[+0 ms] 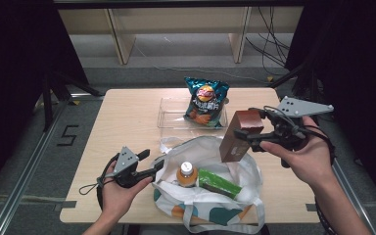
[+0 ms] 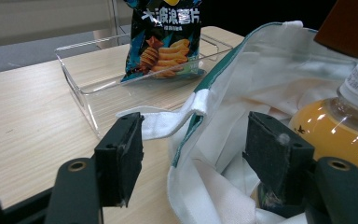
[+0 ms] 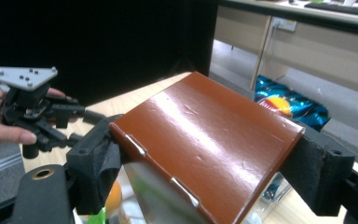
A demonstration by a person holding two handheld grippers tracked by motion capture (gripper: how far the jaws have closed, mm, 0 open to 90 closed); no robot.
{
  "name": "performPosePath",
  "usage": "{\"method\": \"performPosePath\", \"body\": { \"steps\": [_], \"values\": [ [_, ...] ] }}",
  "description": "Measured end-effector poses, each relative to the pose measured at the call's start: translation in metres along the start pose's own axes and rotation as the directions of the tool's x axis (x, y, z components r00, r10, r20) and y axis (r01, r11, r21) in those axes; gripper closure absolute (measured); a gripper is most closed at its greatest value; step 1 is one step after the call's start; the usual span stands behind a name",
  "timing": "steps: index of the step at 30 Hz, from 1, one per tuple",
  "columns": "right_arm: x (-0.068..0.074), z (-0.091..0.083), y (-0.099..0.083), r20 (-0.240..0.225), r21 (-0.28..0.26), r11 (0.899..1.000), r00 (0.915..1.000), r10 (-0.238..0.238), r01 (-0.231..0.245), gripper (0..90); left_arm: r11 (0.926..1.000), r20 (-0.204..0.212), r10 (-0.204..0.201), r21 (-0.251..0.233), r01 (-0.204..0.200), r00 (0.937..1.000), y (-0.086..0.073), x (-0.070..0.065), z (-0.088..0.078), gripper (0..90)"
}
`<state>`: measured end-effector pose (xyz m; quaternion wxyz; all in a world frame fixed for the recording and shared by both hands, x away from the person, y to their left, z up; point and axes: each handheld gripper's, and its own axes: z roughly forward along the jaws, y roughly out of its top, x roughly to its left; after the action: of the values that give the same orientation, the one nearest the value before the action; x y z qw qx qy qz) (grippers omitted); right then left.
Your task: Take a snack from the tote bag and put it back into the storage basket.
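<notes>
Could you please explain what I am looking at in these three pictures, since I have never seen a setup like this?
A person at a wooden table holds a two-jaw tool in each hand. One camera looks down from above; the others ride on the tools. The right gripper is clamped on a brown box above an open tote bag containing a juice bottle and a green packet. The left gripper has its jaws around the bag's rim, not pressing. Behind, a chip bag stands in a clear tray.

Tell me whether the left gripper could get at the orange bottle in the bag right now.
Probably yes. The left gripper sits at the bag's open rim, jaws open, and the orange bottle stands just inside, cap up. Only loose fabric lies between; the brown box is held higher.
</notes>
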<state>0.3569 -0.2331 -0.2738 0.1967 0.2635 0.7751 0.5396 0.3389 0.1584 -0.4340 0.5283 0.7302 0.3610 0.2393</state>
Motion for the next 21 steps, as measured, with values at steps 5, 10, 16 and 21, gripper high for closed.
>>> {"method": "performPosePath", "body": {
  "steps": [5,10,16,21],
  "values": [
    [-0.003,-0.002,0.009,0.022,-0.017,1.0,0.9997,-0.006,0.007,21.4,1.0,-0.003,-0.003,0.003,0.003,1.0,0.0,0.0,0.0,36.3],
    [-0.005,0.0,0.016,0.028,-0.023,1.0,0.9996,-0.006,0.007,21.4,0.9999,0.005,-0.014,-0.006,0.014,0.9999,0.0,-0.001,0.0,36.2],
    [-0.008,0.001,0.025,0.033,-0.029,1.0,0.9995,-0.003,0.004,21.4,1.0,-0.002,-0.001,0.001,0.001,1.0,0.001,0.0,-0.001,36.3],
    [-0.012,0.001,0.034,0.058,-0.049,0.999,0.9983,-0.004,0.006,21.4,1.0,-0.003,0.008,0.0,-0.008,1.0,0.001,0.0,-0.001,36.3]
  ]
}}
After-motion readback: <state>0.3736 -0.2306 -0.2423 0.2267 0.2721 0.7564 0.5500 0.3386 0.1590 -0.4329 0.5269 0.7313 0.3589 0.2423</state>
